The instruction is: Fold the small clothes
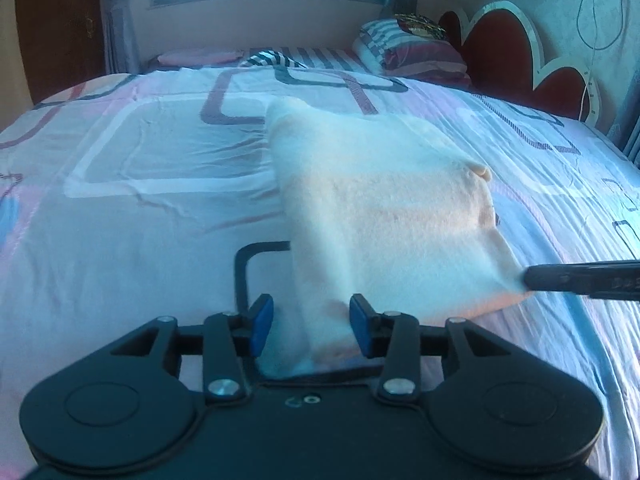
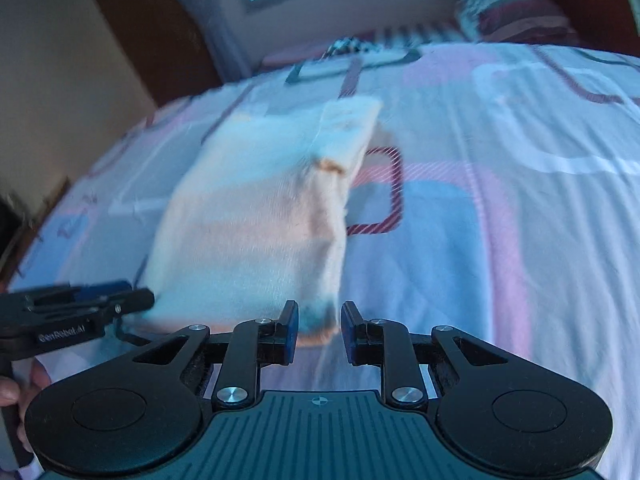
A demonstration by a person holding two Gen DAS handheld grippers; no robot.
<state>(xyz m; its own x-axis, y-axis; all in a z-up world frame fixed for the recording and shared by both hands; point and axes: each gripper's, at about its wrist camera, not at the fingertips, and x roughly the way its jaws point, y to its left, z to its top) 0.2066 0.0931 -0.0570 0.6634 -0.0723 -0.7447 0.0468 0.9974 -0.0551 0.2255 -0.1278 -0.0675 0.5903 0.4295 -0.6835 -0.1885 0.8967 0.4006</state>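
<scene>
Left hand-held gripper (image 1: pixel 311 330): points forward and downward; its blue pads stand apart, with cloth lying in the gap; neither pad visibly presses on it.
Left hand-held gripper, seen from the right wrist: enters from the left edge, lying roughly level, its tip at the near left corner of the cloth.
Right hand-held gripper (image 2: pixel 319 332): points forward and downward; its blue pads (image 2: pixel 291 330) stand a narrow gap apart, with a thin edge of cloth in the gap; whether they pinch it is unclear.
Person's hand (image 2: pixel 16 390): fingers show at the left edge, below the left hand-held gripper.
</scene>
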